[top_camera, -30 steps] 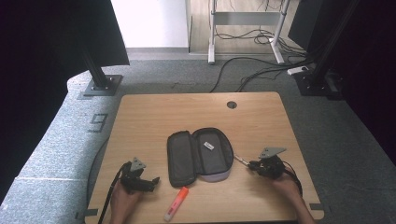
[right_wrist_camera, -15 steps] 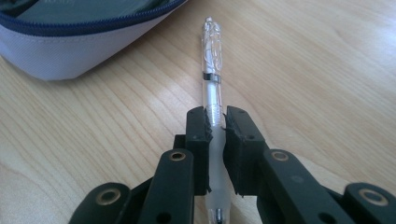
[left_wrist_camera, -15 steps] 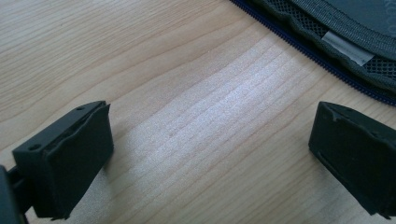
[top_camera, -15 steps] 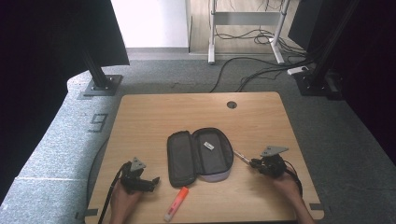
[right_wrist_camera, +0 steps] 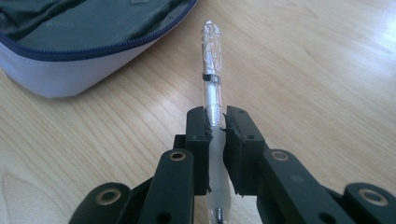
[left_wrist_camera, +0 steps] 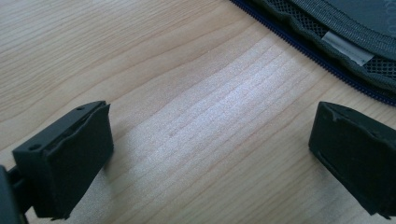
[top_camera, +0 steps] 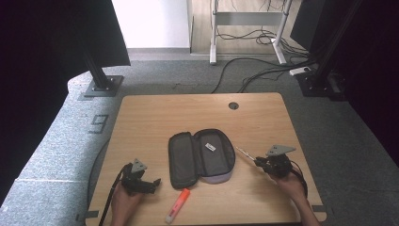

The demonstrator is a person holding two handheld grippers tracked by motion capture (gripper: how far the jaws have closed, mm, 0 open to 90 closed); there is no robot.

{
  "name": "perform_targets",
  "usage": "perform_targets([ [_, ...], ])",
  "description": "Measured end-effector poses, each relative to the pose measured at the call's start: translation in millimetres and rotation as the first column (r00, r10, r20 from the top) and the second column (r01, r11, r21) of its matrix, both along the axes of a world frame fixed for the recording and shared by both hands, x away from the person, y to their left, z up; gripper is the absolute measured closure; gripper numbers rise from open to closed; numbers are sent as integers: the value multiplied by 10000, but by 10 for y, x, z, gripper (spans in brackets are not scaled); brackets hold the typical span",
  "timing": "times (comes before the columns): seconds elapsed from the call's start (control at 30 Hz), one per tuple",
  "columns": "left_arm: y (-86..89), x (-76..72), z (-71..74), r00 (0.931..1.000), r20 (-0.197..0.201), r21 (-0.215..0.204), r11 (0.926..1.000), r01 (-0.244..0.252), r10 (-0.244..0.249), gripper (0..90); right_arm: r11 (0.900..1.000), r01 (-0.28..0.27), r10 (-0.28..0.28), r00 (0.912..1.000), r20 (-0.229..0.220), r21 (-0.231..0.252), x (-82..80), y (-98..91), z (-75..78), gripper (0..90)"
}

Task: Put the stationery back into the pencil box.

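right claw [right_wrist_camera: 215, 128]: clamped on clear plastic pen [right_wrist_camera: 212, 70], lower right of high view, pen tip toward open grey zip-up fabric pencil case [top_camera: 202, 155] mid-frame | left claw [left_wrist_camera: 210, 154]: jaws apart, nothing between, lower left | light wooden worktop [top_camera: 188, 113] | orange marker [top_camera: 178, 205] bottom centre

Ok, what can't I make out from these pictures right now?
- Pen in the right hand-held gripper: its lower end is cut off by the bottom edge of the right gripper view.
- White label inside the pencil case: too small to read in the high view.
- Orange marker: print too small, high view.
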State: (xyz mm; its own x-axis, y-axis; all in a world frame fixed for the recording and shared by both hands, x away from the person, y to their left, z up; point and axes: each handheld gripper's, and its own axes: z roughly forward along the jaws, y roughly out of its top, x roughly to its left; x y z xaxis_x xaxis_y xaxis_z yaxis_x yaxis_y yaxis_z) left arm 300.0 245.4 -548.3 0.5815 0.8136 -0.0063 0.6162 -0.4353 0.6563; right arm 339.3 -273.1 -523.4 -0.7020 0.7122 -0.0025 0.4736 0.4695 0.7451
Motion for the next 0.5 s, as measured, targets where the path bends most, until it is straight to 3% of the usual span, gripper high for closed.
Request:
perform_targets([
  [0.5, 0, 0, 0, 10000, 0, -1, 10000, 0, 0, 0, 9996, 242, -248, 9990, 360, 153, 15, -45, 200, 785],
])
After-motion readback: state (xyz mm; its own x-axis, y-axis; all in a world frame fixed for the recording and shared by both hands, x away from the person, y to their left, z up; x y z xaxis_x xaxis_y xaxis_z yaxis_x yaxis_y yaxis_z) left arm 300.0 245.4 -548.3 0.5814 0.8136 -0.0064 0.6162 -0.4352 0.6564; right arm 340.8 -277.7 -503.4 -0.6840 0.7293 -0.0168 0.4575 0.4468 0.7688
